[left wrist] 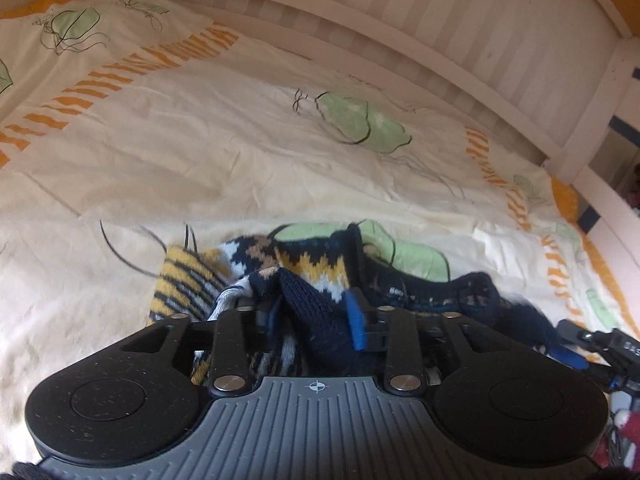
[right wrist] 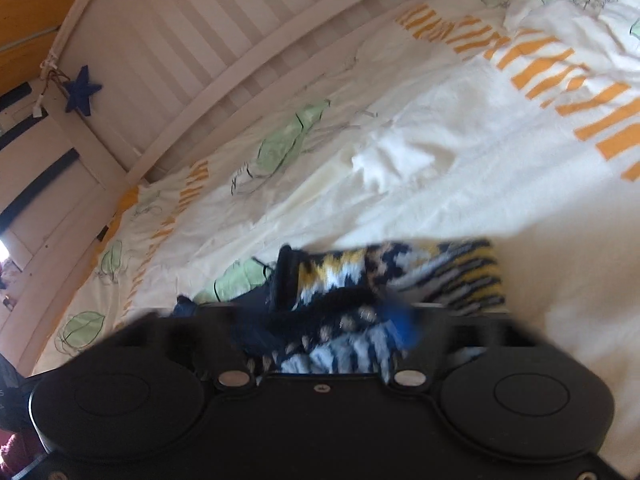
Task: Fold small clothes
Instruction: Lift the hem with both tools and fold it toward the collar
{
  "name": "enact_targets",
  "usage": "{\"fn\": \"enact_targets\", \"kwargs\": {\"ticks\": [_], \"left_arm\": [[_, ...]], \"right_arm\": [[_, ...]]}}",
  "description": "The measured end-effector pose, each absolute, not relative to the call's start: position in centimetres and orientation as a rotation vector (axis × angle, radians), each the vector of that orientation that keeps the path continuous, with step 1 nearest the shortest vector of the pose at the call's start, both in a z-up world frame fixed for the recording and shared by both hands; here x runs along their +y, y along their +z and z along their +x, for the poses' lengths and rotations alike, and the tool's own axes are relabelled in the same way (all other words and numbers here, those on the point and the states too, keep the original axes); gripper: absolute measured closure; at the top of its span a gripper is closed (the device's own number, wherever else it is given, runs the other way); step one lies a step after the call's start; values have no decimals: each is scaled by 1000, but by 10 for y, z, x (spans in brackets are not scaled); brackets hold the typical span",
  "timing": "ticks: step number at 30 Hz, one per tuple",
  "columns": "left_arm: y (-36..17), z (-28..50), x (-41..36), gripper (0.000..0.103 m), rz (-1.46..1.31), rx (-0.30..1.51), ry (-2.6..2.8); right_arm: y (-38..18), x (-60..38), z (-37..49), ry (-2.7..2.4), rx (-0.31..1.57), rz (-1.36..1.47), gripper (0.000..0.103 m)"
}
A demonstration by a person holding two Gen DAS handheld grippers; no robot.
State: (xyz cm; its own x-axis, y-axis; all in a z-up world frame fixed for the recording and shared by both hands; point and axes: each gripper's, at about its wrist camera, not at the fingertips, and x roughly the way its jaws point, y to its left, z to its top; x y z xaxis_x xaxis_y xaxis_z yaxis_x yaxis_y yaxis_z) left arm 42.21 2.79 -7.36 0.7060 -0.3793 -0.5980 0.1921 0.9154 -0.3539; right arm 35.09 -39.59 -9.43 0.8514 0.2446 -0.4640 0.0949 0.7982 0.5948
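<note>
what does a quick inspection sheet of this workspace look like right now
surface: cream bed cover with green leaf prints and orange dashed bands, wrinkled.
job's things: one navy, yellow and white patterned knit garment, bunched up, partly lifted off the cover.
clutter: nothing seen on the cover besides the garment.
grippers: left gripper has jaws closed on navy knit; right gripper is blurred, with knit bunched between its jaws, grip unclear.
cables: nothing seen.
surroundings: white slatted bed rail behind the cover; blue star ornament hanging at its corner post.
</note>
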Motion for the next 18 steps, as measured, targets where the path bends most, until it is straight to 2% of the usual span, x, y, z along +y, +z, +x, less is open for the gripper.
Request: {"fn": "enact_targets", "kwargs": {"ticks": [1,3,4,11,18], "left_arm": [[-70,422,29,48,-269,709,-323],[-60,418,30,28,-240,644,-310],[-55,417,31,22,-225,611,-307],[-38,404,25,20,-94,626,-318],[-80,374,-5,19,218,712,-359]], "right_arm": [[-91,-398,348,80,543,647,16],[-84,-399,344,65,527,625,14],[-80,-398,342,65,520,611,11],[-62,-362,326,114,554,388,5],[-77,-306,331,169,660,119,5]]}}
